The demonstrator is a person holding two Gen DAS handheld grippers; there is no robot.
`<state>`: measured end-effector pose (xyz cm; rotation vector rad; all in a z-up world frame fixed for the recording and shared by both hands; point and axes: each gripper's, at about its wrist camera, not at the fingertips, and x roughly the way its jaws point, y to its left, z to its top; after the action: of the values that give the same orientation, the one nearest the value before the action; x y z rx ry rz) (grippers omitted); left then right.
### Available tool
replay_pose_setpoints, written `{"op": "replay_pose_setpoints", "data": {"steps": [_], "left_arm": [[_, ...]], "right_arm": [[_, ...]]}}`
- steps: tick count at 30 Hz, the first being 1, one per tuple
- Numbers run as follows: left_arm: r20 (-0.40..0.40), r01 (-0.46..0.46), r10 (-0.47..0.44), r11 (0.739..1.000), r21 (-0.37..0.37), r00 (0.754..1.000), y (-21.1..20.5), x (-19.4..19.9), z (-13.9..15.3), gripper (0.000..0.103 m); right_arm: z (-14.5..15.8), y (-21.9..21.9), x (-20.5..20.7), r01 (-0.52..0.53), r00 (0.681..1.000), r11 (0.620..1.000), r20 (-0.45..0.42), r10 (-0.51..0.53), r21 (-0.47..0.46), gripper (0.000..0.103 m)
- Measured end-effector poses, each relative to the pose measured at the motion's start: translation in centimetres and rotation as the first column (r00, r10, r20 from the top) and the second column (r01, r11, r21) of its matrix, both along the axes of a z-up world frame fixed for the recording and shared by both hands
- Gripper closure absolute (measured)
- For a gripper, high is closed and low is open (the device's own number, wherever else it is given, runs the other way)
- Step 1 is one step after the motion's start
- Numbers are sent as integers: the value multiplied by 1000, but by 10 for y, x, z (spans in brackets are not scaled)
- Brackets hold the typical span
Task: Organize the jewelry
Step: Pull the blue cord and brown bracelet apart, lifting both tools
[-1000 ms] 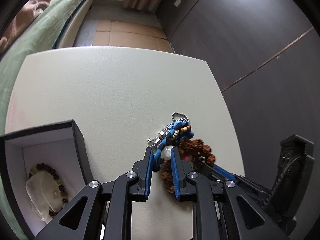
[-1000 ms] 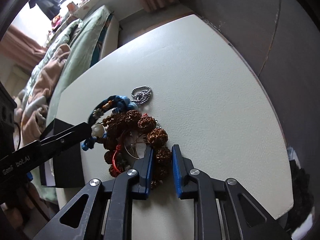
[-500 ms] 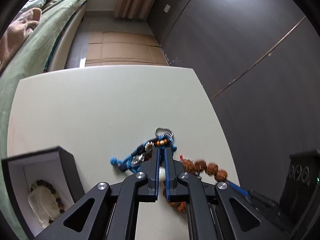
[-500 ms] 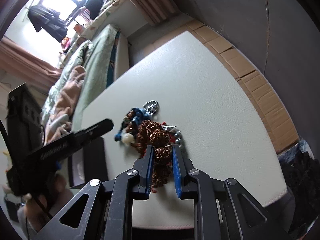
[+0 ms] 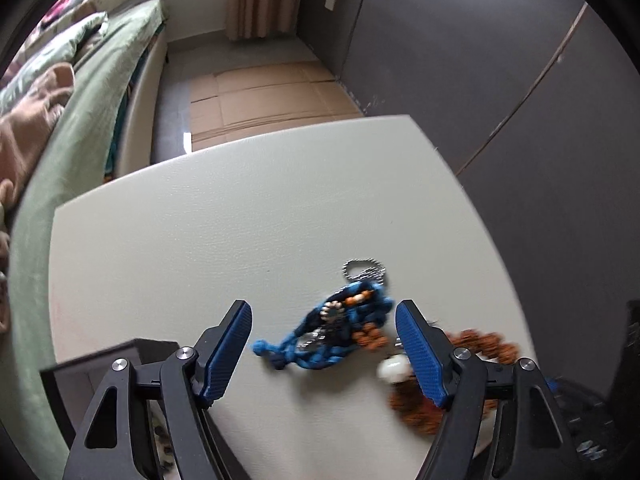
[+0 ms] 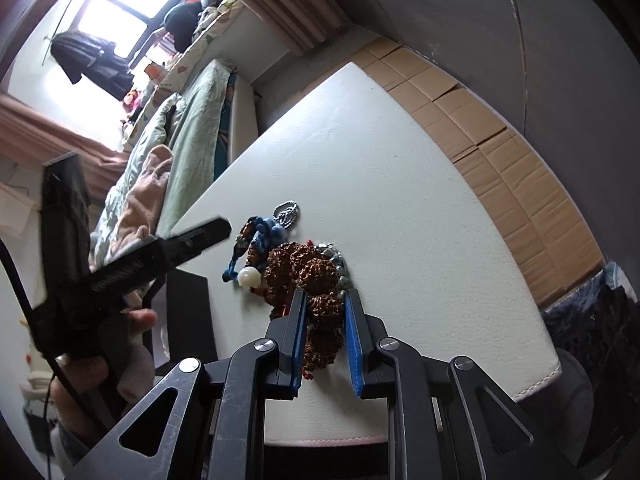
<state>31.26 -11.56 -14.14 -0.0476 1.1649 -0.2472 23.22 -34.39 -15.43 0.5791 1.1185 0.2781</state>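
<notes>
Jaws around knobbly brown seed beads [image 6: 322,308]

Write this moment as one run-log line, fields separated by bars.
left hand-held gripper: just opened, over blue cord bracelet | right hand-held gripper: shut on brown bead bracelet

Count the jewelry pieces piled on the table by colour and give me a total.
Blue cord bracelet: 1
Brown seed-bead strand: 1
Silver chain: 1
Total: 3, though the tangle may hide more.

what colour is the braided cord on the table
Blue, clearest in the left wrist view.
</notes>
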Motion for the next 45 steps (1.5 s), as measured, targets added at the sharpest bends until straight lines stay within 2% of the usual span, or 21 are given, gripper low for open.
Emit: {"op": "replay_pose_setpoints", "data": {"steps": [1, 3, 6, 8, 10, 11, 12, 13, 14, 21, 36, 45], "left_arm": [[-4, 10, -10, 1000, 0, 1000, -1, 1, -3, 36], [-17, 15, -15, 1000, 0, 1000, -3, 4, -10, 40], [-14, 17, -18, 1000, -21, 1000, -3, 7, -18, 42], [-34, 16, -17, 999, -45, 999, -3, 10, -24, 51], [-70, 7, -15, 994, -107, 997, 1, 11, -32, 71], [-74, 3, -12, 992, -122, 997, 3, 10, -34, 74], [-69, 0, -9, 992, -126, 998, 4, 9, -34, 79], [-60, -1, -6, 993, -118, 998, 5, 9, -32, 89], [-56, -3, -3, 994, -109, 998, 7, 8, -30, 91], [-32, -17, 13, 989, -147, 999, 22, 0, -7, 92], [88, -8, 30, 971, -239, 996, 51, -35, 65, 92], [136, -37, 74, 966, -254, 988, 91, -65, 91, 92]], "right_arm": [[1, -2, 0, 5, 1000, 1000, 2, -5, 6, 84], [3, -4, 0, 13, 1000, 1000, 9, -13, 13, 84], [7, -3, 1, 15, 1000, 999, 14, -15, 33, 84], [10, -2, 1, 7, 1000, 999, 18, -8, 42, 84], [14, 1, 2, -3, 1000, 999, 28, 2, 41, 84], [15, 2, 2, -7, 999, 999, 32, 5, 42, 84], [16, 4, 3, -9, 999, 999, 34, 8, 44, 84], [17, 5, 3, -12, 999, 999, 35, 10, 45, 84], [17, 6, 3, -14, 999, 999, 37, 12, 44, 84], [22, 12, 2, -22, 999, 997, 39, 19, 71, 84], [86, 41, -7, -86, 984, 993, 164, 73, 75, 84], [103, 76, -14, -144, 972, 987, 196, 128, 71, 84]]}}
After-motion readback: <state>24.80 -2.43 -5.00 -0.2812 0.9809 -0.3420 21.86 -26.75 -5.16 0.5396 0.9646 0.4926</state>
